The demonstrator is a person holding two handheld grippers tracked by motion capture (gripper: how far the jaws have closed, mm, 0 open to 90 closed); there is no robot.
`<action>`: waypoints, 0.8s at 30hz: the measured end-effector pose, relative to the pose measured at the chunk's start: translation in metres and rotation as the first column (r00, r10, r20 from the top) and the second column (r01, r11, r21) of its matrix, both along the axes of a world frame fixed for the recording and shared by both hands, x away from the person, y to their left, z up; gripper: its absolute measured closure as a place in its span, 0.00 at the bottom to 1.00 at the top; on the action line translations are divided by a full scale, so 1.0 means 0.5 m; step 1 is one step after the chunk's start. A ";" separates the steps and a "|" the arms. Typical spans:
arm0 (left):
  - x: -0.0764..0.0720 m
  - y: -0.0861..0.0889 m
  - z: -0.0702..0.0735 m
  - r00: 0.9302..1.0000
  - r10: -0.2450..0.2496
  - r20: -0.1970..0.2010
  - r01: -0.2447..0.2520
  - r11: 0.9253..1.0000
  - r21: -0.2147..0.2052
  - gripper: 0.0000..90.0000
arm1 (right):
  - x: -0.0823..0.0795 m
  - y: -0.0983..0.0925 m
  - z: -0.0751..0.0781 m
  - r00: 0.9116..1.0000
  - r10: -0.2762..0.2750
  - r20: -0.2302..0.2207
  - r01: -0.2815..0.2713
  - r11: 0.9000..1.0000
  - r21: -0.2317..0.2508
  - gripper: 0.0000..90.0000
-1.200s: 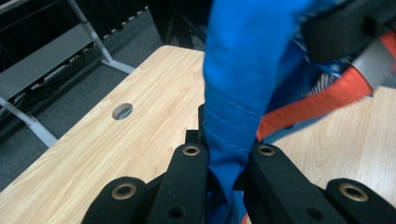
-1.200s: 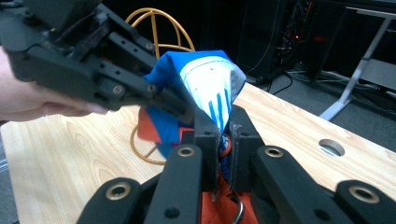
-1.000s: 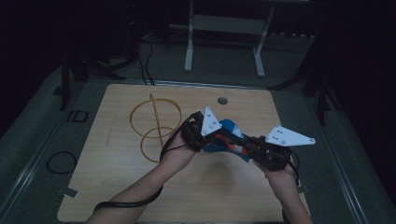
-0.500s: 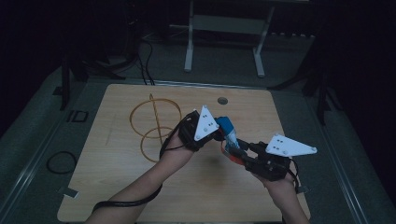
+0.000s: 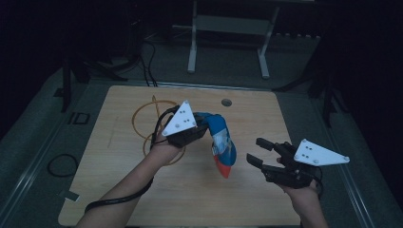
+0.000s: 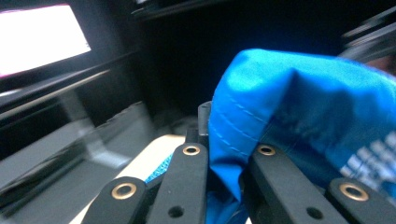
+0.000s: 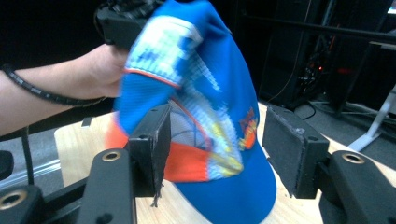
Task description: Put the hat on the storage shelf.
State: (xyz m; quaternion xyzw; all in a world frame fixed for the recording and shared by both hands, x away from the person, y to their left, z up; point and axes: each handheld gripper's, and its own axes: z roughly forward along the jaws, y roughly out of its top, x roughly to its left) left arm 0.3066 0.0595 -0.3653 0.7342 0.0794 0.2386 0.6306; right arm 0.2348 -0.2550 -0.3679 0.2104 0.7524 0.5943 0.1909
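Note:
A blue cap (image 5: 221, 145) with an orange and white panel hangs over the table, brim down. My left gripper (image 5: 203, 127) is shut on its blue fabric at the top. In the left gripper view both jaws of the left gripper (image 6: 224, 168) pinch the cap (image 6: 303, 116). My right gripper (image 5: 259, 152) stands open to the right of the cap, a short gap away. Its jaws have just been opening, and nothing is between the pads. In the right gripper view the cap (image 7: 205, 84) hangs beyond the spread jaws of the right gripper (image 7: 215, 144).
The wooden table top (image 5: 142, 199) bears thin looped rings (image 5: 145, 118) at its left and a round hole (image 5: 226, 102) near the far edge. A metal stand (image 5: 228, 28) rises behind the table. A black ring (image 5: 59, 164) lies on the floor at the left.
The right gripper has let go of the cap, opened and drawn back to the right. The left gripper has moved left with the cap, which now hangs from it alone.

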 end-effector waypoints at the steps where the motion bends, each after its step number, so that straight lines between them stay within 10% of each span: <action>1: 0.000 0.002 -0.002 0.999 -0.028 0.015 0.028 1.000 -0.007 0.99 | 0.002 0.002 -0.003 1.000 0.005 -0.004 -0.005 1.000 -0.009 0.48; 8: -0.006 -0.008 -0.012 0.971 -0.239 0.017 0.239 0.971 -0.031 0.99 | 0.004 0.034 -0.009 0.997 0.075 0.000 -0.075 0.997 -0.033 0.48; 16: -0.014 -0.043 -0.013 0.964 -0.266 0.005 0.266 0.963 -0.047 0.99 | 0.003 0.066 -0.018 0.996 0.086 0.006 -0.085 0.995 -0.053 0.47; 24: -0.005 -0.054 -0.019 0.958 -0.288 -0.016 0.287 0.957 -0.051 0.99 | 0.015 0.066 -0.025 0.999 0.039 0.025 -0.037 0.997 -0.061 0.73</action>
